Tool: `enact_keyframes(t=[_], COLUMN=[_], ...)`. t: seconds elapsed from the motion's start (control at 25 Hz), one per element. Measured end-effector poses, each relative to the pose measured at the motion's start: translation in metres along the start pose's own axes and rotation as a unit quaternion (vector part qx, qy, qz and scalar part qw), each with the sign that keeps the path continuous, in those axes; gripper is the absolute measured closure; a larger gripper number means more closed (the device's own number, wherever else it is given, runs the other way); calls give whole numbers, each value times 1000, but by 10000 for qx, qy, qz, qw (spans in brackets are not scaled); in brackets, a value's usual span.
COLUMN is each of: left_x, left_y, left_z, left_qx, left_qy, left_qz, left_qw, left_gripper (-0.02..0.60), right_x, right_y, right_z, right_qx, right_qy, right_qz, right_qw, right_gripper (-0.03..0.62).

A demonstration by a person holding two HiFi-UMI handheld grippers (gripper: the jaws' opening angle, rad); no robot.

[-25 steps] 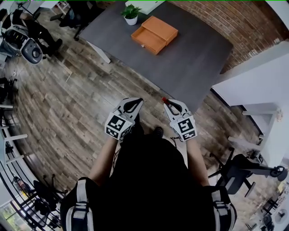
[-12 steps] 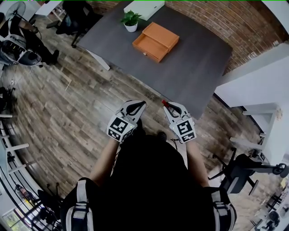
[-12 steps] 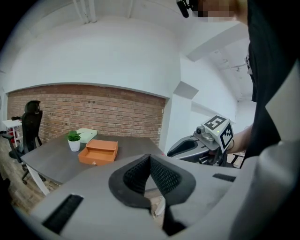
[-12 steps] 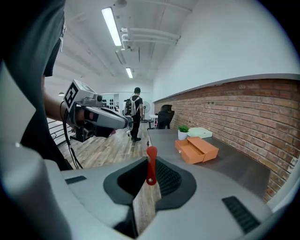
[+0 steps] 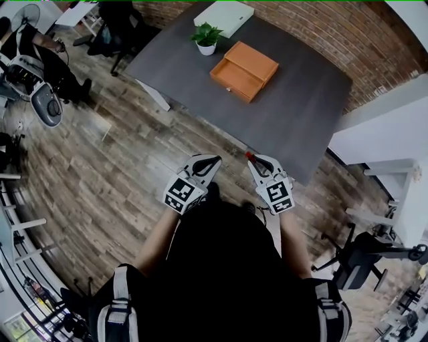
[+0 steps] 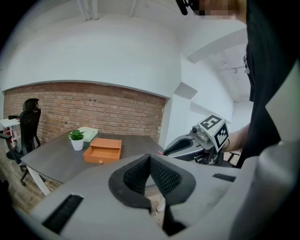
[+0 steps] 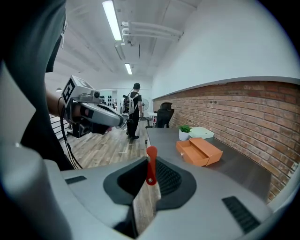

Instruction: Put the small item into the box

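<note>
An open orange box (image 5: 244,70) lies on the grey table (image 5: 301,100) ahead of me, well beyond both grippers. My right gripper (image 5: 253,160) is shut on a small red item (image 7: 151,169), a slim red piece that stands upright between its pads, its tip poking out at the jaws (image 5: 248,155). Past it, further along the table, the right gripper view shows the orange box (image 7: 199,151). My left gripper (image 5: 211,161) is beside the right one, shut, with nothing in it (image 6: 150,157). Both hover over the floor just short of the table's near edge.
A potted plant (image 5: 206,37) and a pale flat box (image 5: 224,17) stand behind the orange box. A brick wall runs along the table's far side. A white partition (image 5: 381,127) and an office chair (image 5: 358,254) are on the right. A person (image 7: 135,110) stands far off.
The table and box have slid down and right in the head view, nearer to me. Both grippers keep their pose, the right still holding the red item.
</note>
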State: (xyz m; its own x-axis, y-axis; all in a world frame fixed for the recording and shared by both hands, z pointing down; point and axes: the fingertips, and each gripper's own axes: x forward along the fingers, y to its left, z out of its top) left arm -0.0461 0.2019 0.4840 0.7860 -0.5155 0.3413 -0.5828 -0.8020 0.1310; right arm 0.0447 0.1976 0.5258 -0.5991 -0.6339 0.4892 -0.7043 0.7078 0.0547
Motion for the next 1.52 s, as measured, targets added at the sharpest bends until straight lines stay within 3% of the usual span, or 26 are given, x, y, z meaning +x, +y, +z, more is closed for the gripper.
enact_keyframes(t=[0.44,0.92,1.2,1.52], left_x=[-41,-58,-47,-20], left_y=[52,77,83,110], left_z=[-9,-18,-14,2], left_qx=[49,-32,-201,-114], left_qy=[-100,-62,-60,-6], left_qz=[-58,10,133,291], left_qw=[9999,10000,9997,9995], left_gripper=[558,558,558,558], right_x=[38,56,63,88], right_y=[15,17,2,-43], right_z=[19,30,26,39], right_qx=[-16,32,63,66], right_qy=[58,83,89,-29], right_qz=[-308,-415,-336,-300], right_qw=[9995,9991,9994,9995], right_gripper=[528,528,528,528])
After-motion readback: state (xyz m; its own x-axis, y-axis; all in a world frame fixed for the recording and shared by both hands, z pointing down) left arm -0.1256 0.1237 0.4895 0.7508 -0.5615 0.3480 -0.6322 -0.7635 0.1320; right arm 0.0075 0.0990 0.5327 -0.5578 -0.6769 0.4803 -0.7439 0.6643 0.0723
